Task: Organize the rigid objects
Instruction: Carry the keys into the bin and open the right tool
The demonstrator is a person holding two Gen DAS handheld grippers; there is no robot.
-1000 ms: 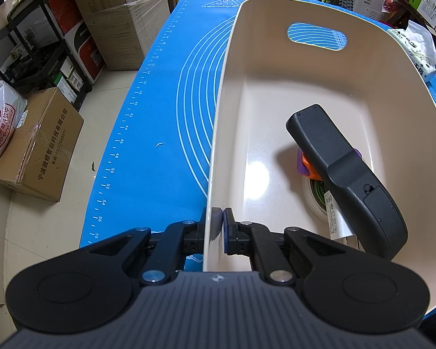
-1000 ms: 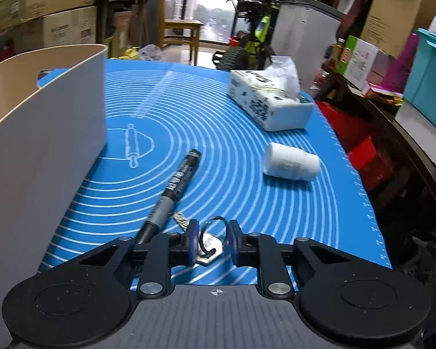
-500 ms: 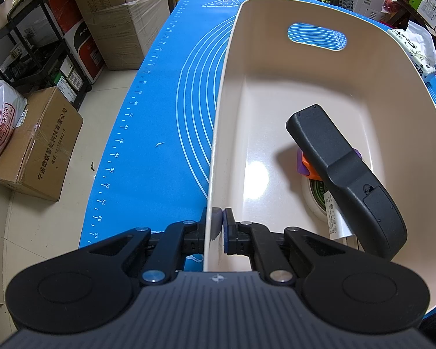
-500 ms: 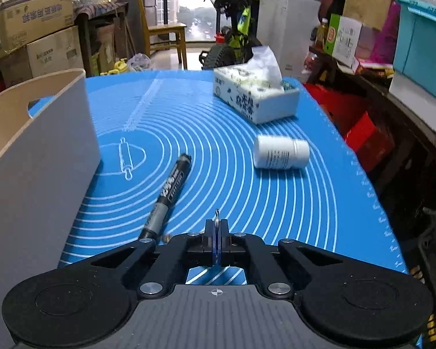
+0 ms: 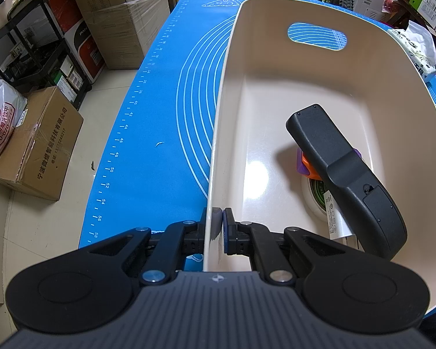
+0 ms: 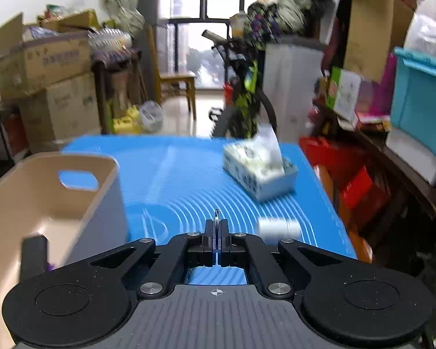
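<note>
Here the left gripper (image 5: pixel 215 224) is clamped on the near rim of the cream bin (image 5: pixel 276 67), one finger outside the wall and the other inside, pads pressed against the thin plastic. The bin stands on the blue mat (image 5: pixel 160 122), with an oval handle slot cut through its far wall. Inside it a black remote control (image 5: pixel 346 174) lies tilted, its lower end propped against the right wall and its upper end pointing toward the middle of the floor; beneath it sit a small orange and purple piece (image 5: pixel 305 165) and a roll of tape (image 5: pixel 316 195), both partly hidden by the remote. The right gripper (image 6: pixel 217 229) is held above the mat, its fingers closed tight on a key ring (image 6: pixel 216 214), of which only a thin metal edge sticks up between the pads; whatever hangs below is hidden. From the right wrist view, which is blurred, the bin (image 6: pixel 43 192) stands to the left, well apart from the ring, with the dark end of the remote (image 6: pixel 33 250) showing above its near edge. A white bottle (image 6: pixel 279 227) lies on its side on the mat (image 6: pixel 183 180) just right of the fingers, and a tissue box (image 6: pixel 258 171) sits farther back. Cardboard boxes (image 5: pixel 35 145) stand on the floor beside the table.
</note>
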